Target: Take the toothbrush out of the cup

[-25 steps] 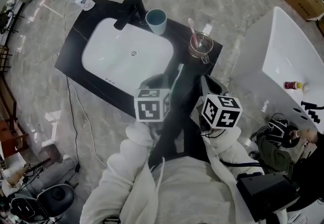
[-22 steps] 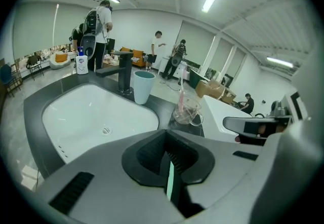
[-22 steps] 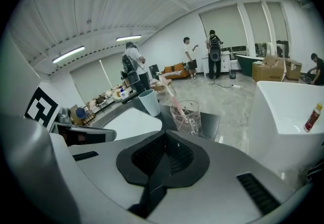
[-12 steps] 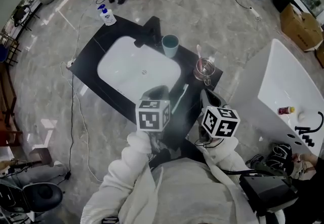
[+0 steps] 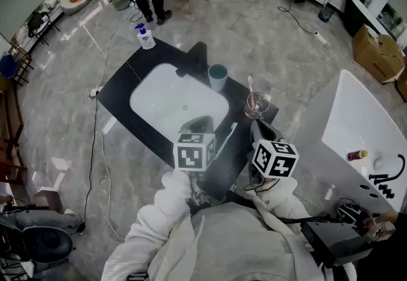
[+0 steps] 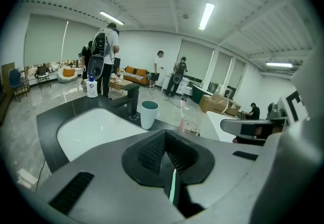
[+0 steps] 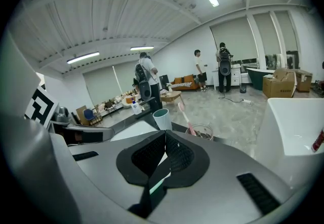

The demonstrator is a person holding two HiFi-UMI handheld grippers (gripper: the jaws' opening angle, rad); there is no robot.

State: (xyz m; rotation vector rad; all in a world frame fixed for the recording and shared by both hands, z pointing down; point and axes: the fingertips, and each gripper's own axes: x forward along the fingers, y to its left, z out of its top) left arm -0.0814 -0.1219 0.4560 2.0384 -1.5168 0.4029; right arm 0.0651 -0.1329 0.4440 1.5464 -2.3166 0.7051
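Both grippers have lifted and drawn back toward the person's chest since the earlier frame, and the black counter now shows smaller and farther off in the head view. The left gripper has just been closing. In its own view the jaws meet with nothing between them, so it is closed and empty. The right gripper is also closed on nothing, its ribbed pads pressed together in its own view.

Nothing on the counter has changed. The pink toothbrush stands tilted in the glass cup at the near right corner, beside the white sink. The teal cup stands apart from it, next to the black faucet, and looks empty.

Neither gripper is near the glass cup, and both are well short of the toothbrush. The task itself seems not yet begun. To start, one gripper would likely have to open and come forward and down over the toothbrush's upper end.
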